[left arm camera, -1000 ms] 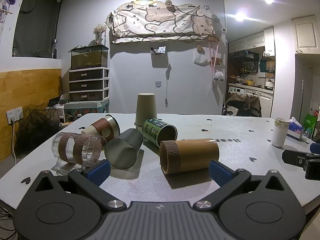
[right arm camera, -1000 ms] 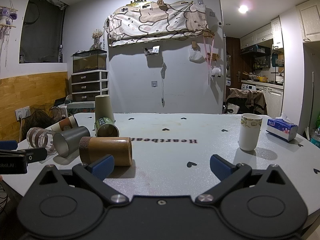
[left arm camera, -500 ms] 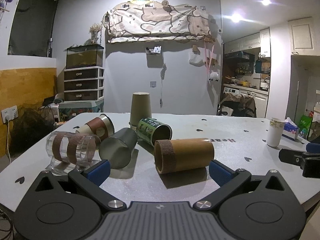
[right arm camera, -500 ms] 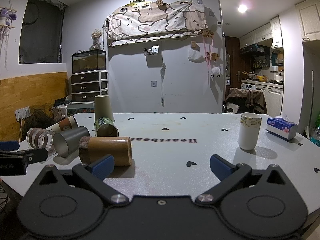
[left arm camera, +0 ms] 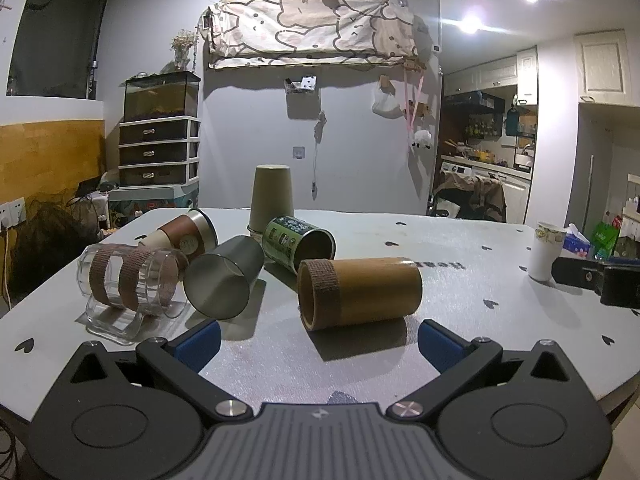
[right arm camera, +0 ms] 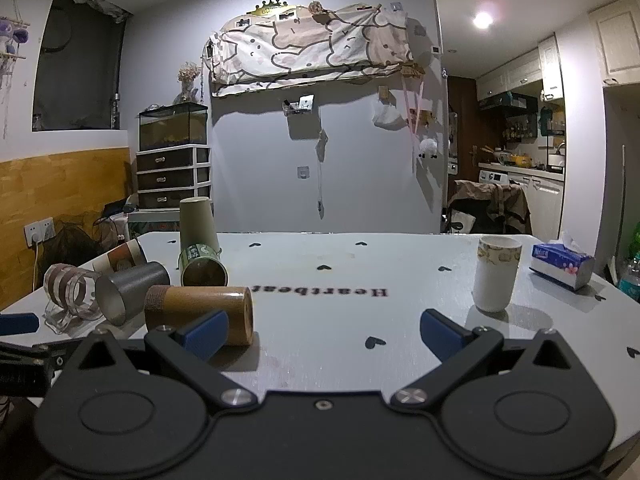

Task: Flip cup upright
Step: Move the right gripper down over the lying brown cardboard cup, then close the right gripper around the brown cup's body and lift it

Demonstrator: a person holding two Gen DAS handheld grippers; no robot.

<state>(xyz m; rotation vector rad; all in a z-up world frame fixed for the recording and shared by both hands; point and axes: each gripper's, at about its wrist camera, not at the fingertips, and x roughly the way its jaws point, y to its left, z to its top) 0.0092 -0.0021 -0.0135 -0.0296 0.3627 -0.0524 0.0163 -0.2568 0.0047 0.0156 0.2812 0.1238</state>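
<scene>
Cups crowd the left part of the grey heart-dotted table (right arm camera: 320, 360), most lying on their sides. Nearest the front edge lies the brown bamboo cylinder cup (left arm camera: 359, 293), mouth toward the left gripper (left arm camera: 318, 338), whose blue-padded jaws stand wide and empty just short of it. Bare tabletop stretches between that cup and the upright white paper cup (right arm camera: 496, 273) on the right. The right gripper (right arm camera: 323, 333) also gapes wide, holding nothing. Black "Heartbeat" lettering (right arm camera: 320, 292) reads upside down mid-table.
</scene>
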